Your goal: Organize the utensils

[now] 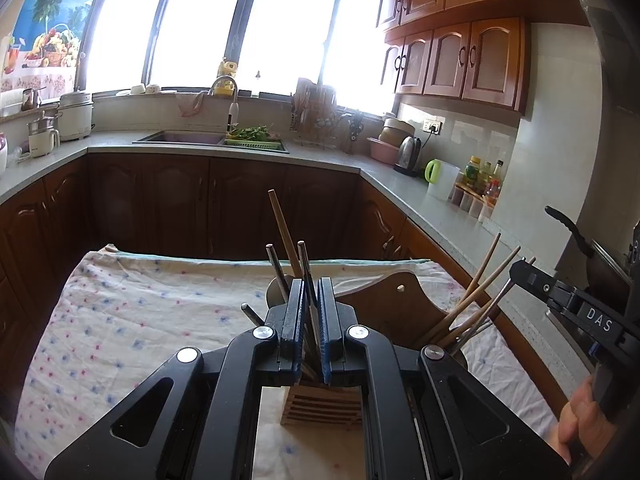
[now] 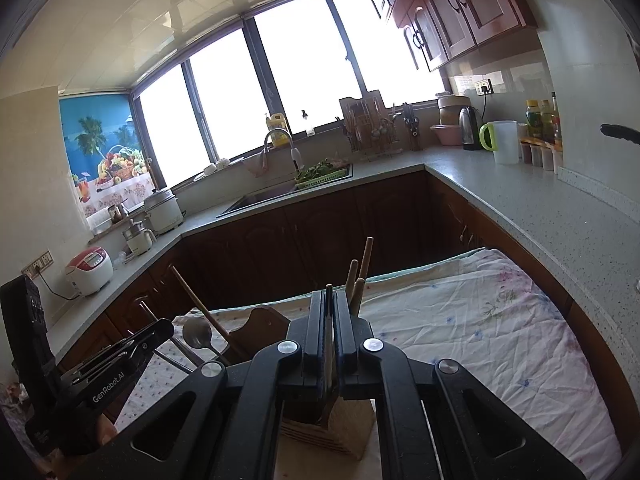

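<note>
My left gripper (image 1: 311,286) is shut on a thin metal utensil handle (image 1: 305,268) that stands in the left compartment of a slatted wooden utensil holder (image 1: 320,408) on the floral cloth. A wooden stick (image 1: 282,232) and another metal handle (image 1: 277,270) rise beside it. My right gripper (image 2: 329,298) is shut on a thin dark utensil (image 2: 329,332) over the holder's right compartment (image 2: 352,424), where wooden chopsticks (image 2: 360,276) stand. In the left wrist view the right gripper (image 1: 560,296) shows at right by the chopsticks (image 1: 476,296). A metal spoon (image 2: 197,334) shows left.
The holder's wooden back panel (image 1: 394,304) rises behind the compartments. A floral cloth (image 1: 132,320) covers the table. Behind are dark cabinets, a sink (image 1: 180,136), a kettle (image 1: 408,154), bottles (image 1: 480,178) and a pan handle (image 1: 568,224) at right.
</note>
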`<state>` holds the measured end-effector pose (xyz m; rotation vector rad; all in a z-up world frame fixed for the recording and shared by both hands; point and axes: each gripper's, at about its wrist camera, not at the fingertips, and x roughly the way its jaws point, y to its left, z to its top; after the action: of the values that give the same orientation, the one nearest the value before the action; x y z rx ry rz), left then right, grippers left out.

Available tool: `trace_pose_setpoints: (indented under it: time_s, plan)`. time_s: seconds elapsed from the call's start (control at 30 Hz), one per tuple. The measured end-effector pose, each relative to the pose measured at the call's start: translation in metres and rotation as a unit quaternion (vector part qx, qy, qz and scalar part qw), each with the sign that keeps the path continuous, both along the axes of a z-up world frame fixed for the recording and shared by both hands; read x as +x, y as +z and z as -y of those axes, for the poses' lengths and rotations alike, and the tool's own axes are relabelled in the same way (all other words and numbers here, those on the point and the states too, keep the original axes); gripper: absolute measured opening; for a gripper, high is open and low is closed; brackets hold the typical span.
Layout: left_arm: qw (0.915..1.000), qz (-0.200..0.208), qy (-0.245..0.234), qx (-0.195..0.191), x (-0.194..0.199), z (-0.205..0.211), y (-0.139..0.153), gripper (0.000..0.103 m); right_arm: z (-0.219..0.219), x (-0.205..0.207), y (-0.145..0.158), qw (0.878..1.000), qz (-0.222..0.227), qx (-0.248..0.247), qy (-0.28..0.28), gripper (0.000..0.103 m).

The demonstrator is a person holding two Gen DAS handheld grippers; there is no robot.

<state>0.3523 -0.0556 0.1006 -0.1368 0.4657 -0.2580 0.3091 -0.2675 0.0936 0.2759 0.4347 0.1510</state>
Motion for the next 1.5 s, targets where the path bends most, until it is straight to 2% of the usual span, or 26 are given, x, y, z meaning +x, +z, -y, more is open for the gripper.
trace_pose_setpoints:
  time_s: [0.13,0.17,0.23,0.27,0.3,0.33,0.4,0.43,0.47,0.5,0.57,0.63,0.7,0.77,0.87,1.07,1.13,1.5]
  plan:
    - [0.9999,0.010,-0.003,0.002,-0.004,0.001,0.006,0.008,0.003,-0.001,0.000,1.000,0.001,0.012,0.003,0.010]
    - [0.9999,0.013,-0.002,0.001,-0.006,0.001,0.008,0.011,0.004,-0.003,0.002,1.000,0.003,0.014,0.002,0.013]
    - [0.9998,0.020,-0.002,-0.006,-0.009,-0.001,0.012,0.015,0.006,-0.006,0.004,1.000,0.009,0.022,0.002,0.027]
    - [0.9997,0.024,-0.003,-0.009,-0.012,-0.002,0.014,0.015,0.006,-0.009,0.007,1.000,0.013,0.023,0.000,0.039]
    - [0.9996,0.028,-0.004,-0.011,-0.014,-0.003,0.017,0.019,0.007,-0.012,0.009,1.000,0.018,0.025,-0.001,0.044]
    - [0.9994,0.031,-0.002,-0.011,-0.016,-0.004,0.019,0.023,0.009,-0.014,0.011,0.999,0.022,0.027,-0.003,0.044]
    - [0.9991,0.039,0.005,-0.014,-0.021,-0.007,0.023,0.041,0.011,-0.019,0.016,0.999,0.028,0.032,-0.006,0.045]
    - [0.9989,0.042,0.007,-0.017,-0.024,-0.009,0.025,0.041,0.013,-0.021,0.018,0.999,0.030,0.034,-0.007,0.048]
    - [0.9988,0.043,0.008,-0.020,-0.026,-0.011,0.026,0.043,0.014,-0.022,0.019,0.999,0.033,0.035,-0.008,0.055]
    - [0.9987,0.045,0.010,-0.022,-0.028,-0.013,0.028,0.048,0.014,-0.024,0.020,0.999,0.034,0.036,-0.008,0.063]
    - [0.9984,0.049,0.016,-0.024,-0.034,-0.016,0.029,0.055,0.015,-0.028,0.021,0.999,0.036,0.037,-0.007,0.071]
    - [0.9983,0.051,0.020,-0.021,-0.040,-0.019,0.030,0.058,0.015,-0.033,0.020,0.999,0.035,0.037,-0.006,0.075]
    - [0.9982,0.050,0.025,-0.020,-0.046,-0.022,0.028,0.067,0.014,-0.037,0.017,0.999,0.035,0.036,-0.004,0.081]
    - [0.9981,0.049,0.030,-0.021,-0.051,-0.027,0.025,0.073,0.013,-0.042,0.014,0.999,0.033,0.038,-0.001,0.087]
    - [0.9982,0.041,0.038,-0.023,-0.059,-0.035,0.021,0.081,0.011,-0.051,0.008,0.999,0.027,0.039,0.004,0.089]
    - [0.9981,0.021,0.047,-0.035,-0.080,-0.054,0.005,0.085,0.010,-0.071,-0.005,0.998,0.015,0.052,0.009,0.091]
    - [0.9978,0.008,0.050,-0.043,-0.088,-0.059,-0.003,0.090,0.008,-0.079,-0.011,0.998,0.009,0.055,0.016,0.091]
    - [0.9956,-0.053,0.061,-0.048,-0.140,-0.077,-0.057,0.090,-0.001,-0.125,-0.052,0.997,-0.027,0.068,0.028,0.091]
